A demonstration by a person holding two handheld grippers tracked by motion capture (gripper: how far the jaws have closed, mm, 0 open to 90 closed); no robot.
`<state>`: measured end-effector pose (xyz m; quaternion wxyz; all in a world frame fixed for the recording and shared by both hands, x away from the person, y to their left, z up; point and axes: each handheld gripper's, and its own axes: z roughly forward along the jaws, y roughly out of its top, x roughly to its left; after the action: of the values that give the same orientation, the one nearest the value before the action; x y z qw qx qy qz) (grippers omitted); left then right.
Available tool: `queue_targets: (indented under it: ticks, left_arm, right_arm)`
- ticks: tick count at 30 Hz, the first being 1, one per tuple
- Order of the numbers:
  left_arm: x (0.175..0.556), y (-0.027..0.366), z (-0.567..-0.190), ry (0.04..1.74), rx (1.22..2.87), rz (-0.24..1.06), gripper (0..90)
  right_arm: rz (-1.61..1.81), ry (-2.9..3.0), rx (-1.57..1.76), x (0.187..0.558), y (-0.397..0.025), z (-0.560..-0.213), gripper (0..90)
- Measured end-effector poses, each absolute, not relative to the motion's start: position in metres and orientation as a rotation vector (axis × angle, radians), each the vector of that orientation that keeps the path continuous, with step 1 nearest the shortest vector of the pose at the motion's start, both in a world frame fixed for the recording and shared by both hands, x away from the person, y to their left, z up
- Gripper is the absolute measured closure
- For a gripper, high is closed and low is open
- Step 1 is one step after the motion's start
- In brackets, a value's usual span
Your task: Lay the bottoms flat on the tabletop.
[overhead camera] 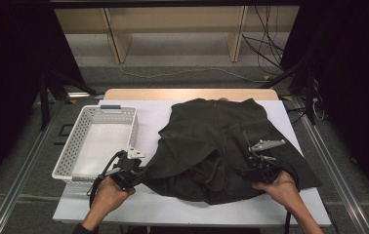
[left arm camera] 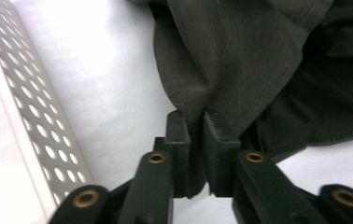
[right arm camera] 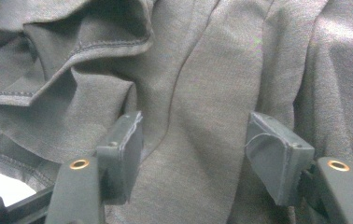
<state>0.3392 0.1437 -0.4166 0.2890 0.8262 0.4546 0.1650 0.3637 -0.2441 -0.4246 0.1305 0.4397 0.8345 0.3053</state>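
A dark grey garment [overhead camera: 216, 141] lies crumpled across the middle and right of the white table [overhead camera: 148, 200]. My left gripper [overhead camera: 134, 173] is at the garment's near left corner, shut on a pinch of the cloth [left arm camera: 194, 93] between its two pads [left arm camera: 177, 135]. My right gripper [overhead camera: 258, 165] rests on the garment's near right part, jaws open, with folded fabric [right arm camera: 193, 116] lying flat between its pads [right arm camera: 123, 140]. Nothing is clamped in it.
A white perforated basket [overhead camera: 77, 141] stands empty at the table's left, just beside my left gripper; its wall [left arm camera: 34, 112] runs along the left gripper view. Wooden shelving and cables lie on the floor beyond the table's far edge.
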Motion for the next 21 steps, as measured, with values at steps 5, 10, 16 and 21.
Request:
queue_targets:
  ticks: [5, 10, 16, 21]
  left_arm:
    - [0.338, 0.108, -0.407, 1.103, 2.227, 0.507, 56.6]
    - [0.355, 0.066, -0.420, 1.062, 2.250, 0.455, 42.8]
    - [0.379, 0.032, -0.445, 1.114, 2.291, 0.352, 40.5]
    - [0.386, 0.040, -0.466, 1.118, 2.327, 0.286, 77.3]
  right_arm:
    - [0.887, 2.426, 1.271, 0.365, -0.240, -0.425, 38.3]
    - [0.884, 2.438, 1.260, 0.364, -0.234, -0.425, 38.3]
    - [0.872, 2.448, 1.260, 0.366, -0.235, -0.427, 38.3]
    - [0.883, 2.446, 1.259, 0.365, -0.238, -0.427, 38.3]
